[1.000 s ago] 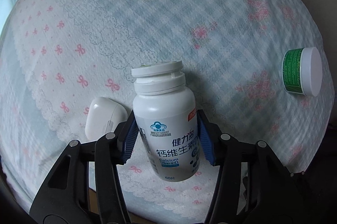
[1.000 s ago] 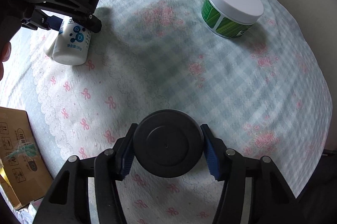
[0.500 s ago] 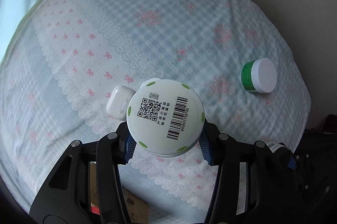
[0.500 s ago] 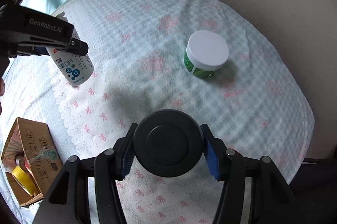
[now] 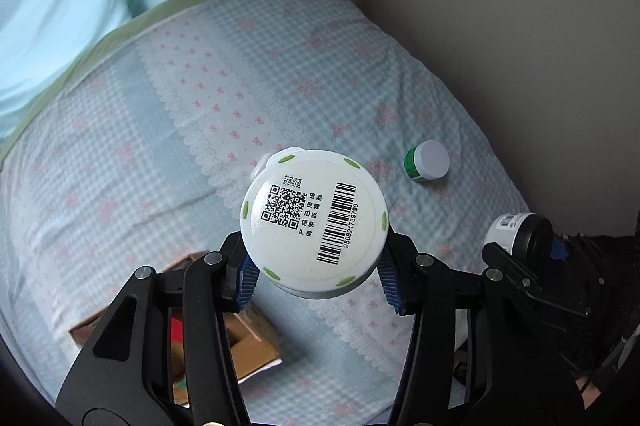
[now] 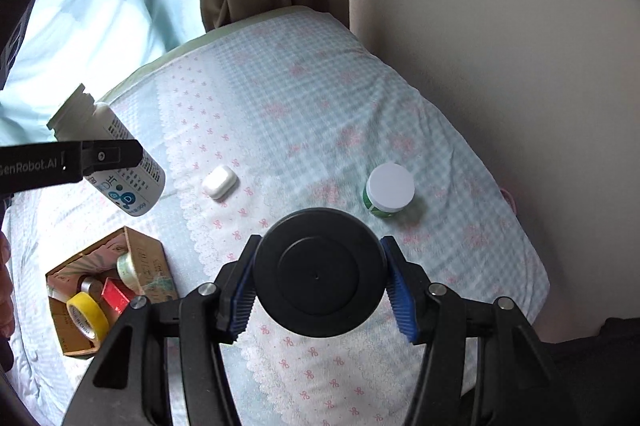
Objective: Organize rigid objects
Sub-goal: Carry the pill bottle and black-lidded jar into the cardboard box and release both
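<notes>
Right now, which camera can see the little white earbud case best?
The right wrist view: the earbud case lies in the open on the bedspread. In the left wrist view only its edge peeks from behind the held white bottle.

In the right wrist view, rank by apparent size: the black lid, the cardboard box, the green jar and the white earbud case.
1. Black lid, though it is nearest the camera, so unsure.
2. Cardboard box.
3. Green jar.
4. White earbud case.
</notes>
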